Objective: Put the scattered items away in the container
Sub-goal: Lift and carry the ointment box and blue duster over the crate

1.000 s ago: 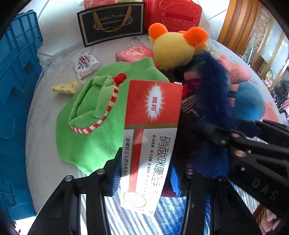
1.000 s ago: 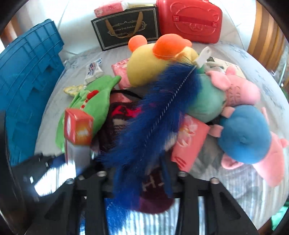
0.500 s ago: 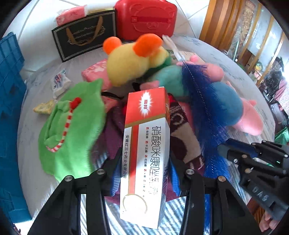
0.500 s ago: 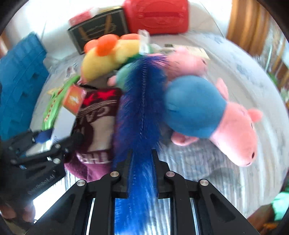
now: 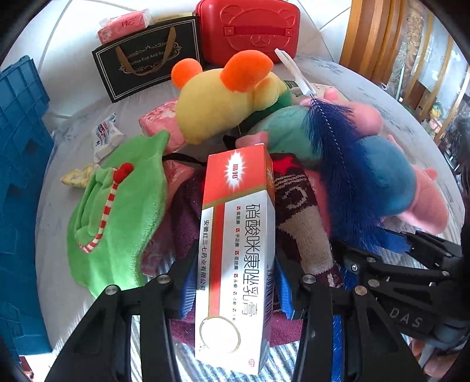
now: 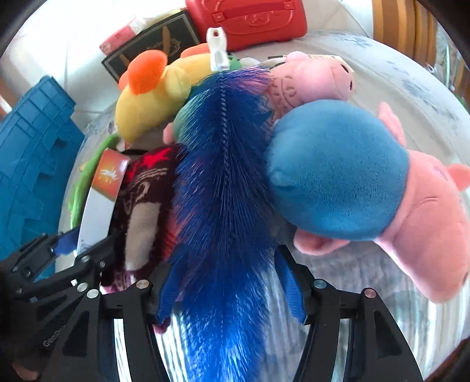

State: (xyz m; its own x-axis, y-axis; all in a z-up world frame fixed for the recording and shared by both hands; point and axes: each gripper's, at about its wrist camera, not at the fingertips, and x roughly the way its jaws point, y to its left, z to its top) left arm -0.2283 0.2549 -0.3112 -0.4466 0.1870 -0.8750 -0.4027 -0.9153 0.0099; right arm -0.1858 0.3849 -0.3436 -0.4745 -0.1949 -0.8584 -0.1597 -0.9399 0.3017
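My left gripper (image 5: 235,279) is shut on a long red and white medicine box (image 5: 238,235), held tilted above a maroon knitted piece (image 5: 296,211). The box (image 6: 102,188) and left gripper (image 6: 85,241) also show at the left of the right wrist view. A blue bristle brush (image 6: 226,176) with a white handle (image 6: 217,50) lies across the plush pile. Its bristle end runs between the fingers of my right gripper (image 6: 229,291), whose jaws are opening; the pads stand off the bristles. The left wrist view shows the brush (image 5: 335,152) and the right gripper (image 5: 367,244) at right.
The pile holds a yellow plush with orange ears (image 5: 229,97), a pink pig plush in blue (image 6: 337,170) and a green plush (image 5: 117,211). A blue crate (image 5: 17,176) stands at left. A red case (image 5: 249,26) and black gift bag (image 5: 147,64) stand behind.
The right gripper's jaws closed tight on the brush, then spread wide, and the brush now rests on the plush toys. The left gripper carried the box right over the pile, then held still.
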